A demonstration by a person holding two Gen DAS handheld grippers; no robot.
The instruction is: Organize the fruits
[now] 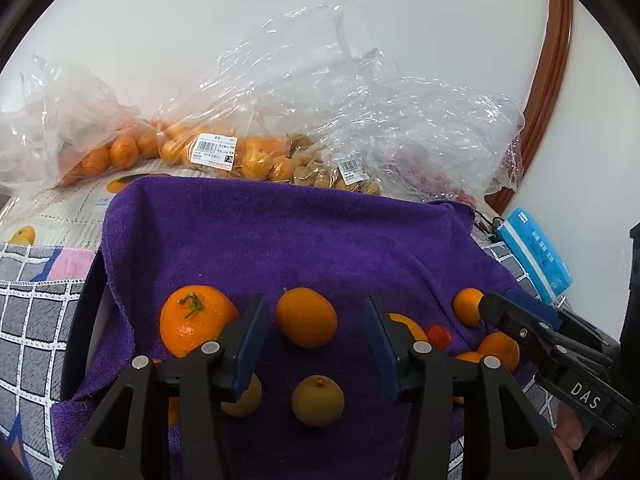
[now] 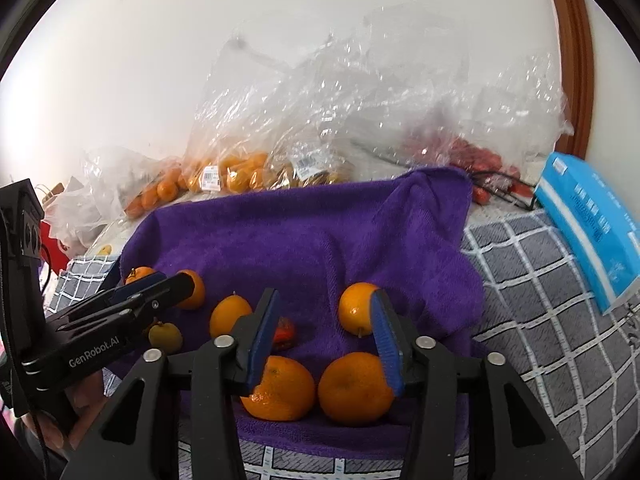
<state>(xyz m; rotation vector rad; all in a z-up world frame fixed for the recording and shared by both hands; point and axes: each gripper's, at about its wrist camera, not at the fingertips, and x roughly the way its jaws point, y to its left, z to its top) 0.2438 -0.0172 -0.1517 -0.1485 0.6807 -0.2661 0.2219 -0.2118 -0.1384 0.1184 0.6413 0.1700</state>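
Now the left hand-held gripper [image 1: 316,344] hovers low over a purple towel [image 1: 280,240] with its blue pads apart, and nothing is pressed between them. An oval orange fruit [image 1: 306,323] lies on the towel in the gap, touching neither pad. A bigger mandarin with a green stem [image 1: 194,320] lies just left of the left pad, and a small yellowish fruit [image 1: 318,400] lies nearer to the camera.

The right hand-held gripper [image 2: 326,334] is also open and holds nothing. Two mandarins [image 2: 280,390] lie side by side on the near edge of the towel below its pads, and another mandarin [image 2: 357,308] lies just beside the right pad. A small red fruit [image 2: 285,334] shows behind the left pad.

Behind the far edge of the towel lie clear plastic bags of fruit [image 1: 224,152] with price labels. A blue packet [image 2: 588,220] lies at the right on a grey checked cloth [image 2: 528,280].
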